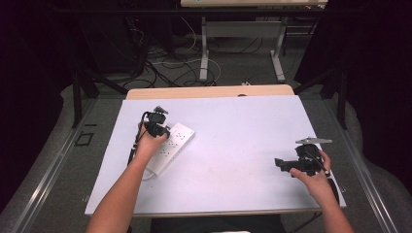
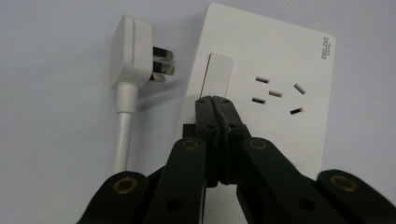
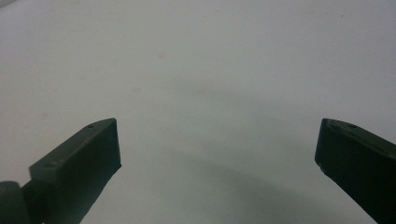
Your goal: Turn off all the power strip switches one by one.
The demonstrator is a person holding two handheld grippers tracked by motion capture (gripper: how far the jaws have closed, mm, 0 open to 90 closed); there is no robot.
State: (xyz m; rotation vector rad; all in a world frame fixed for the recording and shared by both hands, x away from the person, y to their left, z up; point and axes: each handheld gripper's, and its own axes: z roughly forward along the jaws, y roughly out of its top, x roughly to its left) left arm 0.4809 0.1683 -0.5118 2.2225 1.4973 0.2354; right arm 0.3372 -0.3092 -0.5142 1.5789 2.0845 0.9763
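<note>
- Power strip (image 1: pixel 171 148), white and long, is lying at an angle on the left half of the pale table (image 1: pixel 233 145), and I am working over its far end with my left hand (image 1: pixel 148 145)
- Left gripper (image 2: pixel 215 100) is pointing down at the strip's face with its two black jaws pressed together, nothing showing between them, the tips sitting at the near edge of the raised white rocker switch (image 2: pixel 218 74); whether they are actually touching it I cannot tell
- Just past the switch I am seeing one set of socket slots (image 2: pixel 276 94), and small grey lettering (image 2: pixel 328 46) is running along the strip's corner
- White plug (image 2: pixel 133 53) is lying on the table just beside the strip, its flat metal prongs (image 2: pixel 162 65) pointing toward the strip's edge but stopping short of it, its white cord (image 2: pixel 122 135) trailing back toward me
- Right gripper (image 1: pixel 286 165) is hovering in my right hand (image 1: pixel 316 177) low over the bare right side of the table, well apart from the strip, aimed leftward
- In the right gripper view its jaws are standing wide apart, with bare table surface between them
</note>
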